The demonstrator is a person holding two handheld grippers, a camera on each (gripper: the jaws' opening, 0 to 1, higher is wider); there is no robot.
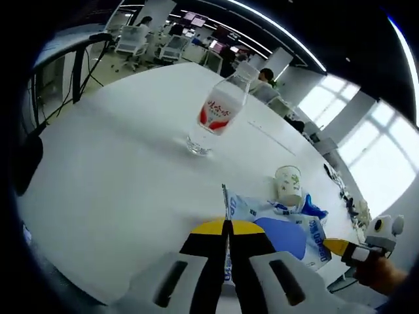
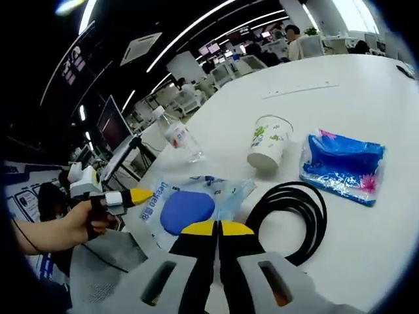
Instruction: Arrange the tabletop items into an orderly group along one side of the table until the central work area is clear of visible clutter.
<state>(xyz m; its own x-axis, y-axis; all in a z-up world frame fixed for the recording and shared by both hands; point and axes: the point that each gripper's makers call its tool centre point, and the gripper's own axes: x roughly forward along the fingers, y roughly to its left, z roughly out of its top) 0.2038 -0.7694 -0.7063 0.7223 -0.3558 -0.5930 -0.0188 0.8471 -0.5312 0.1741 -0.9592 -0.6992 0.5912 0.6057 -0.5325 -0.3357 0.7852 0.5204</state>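
A clear plastic packet [image 1: 288, 232] holding a blue disc [image 2: 187, 210] is stretched between both grippers. My left gripper [image 1: 228, 229] is shut, with the packet's edge running up between its jaws. It appears in the right gripper view as the left gripper [image 2: 134, 196], held by a hand at the packet's left edge. My right gripper [image 2: 217, 229] is shut at the packet's near edge, apparently pinching it. A water bottle [image 1: 216, 114] with a red label and a paper cup [image 2: 268, 144] stand upright on the white table [image 1: 118, 176]. Beyond the packet lie a blue tissue pack [image 2: 344, 167] and a coiled black cable [image 2: 288, 216].
The table's edge [image 1: 85, 275] runs close below the left gripper. A monitor on an arm [image 2: 112, 124] stands off the table's side. Office chairs [image 1: 134, 39] and seated people are in the background. Open white tabletop stretches left of the bottle.
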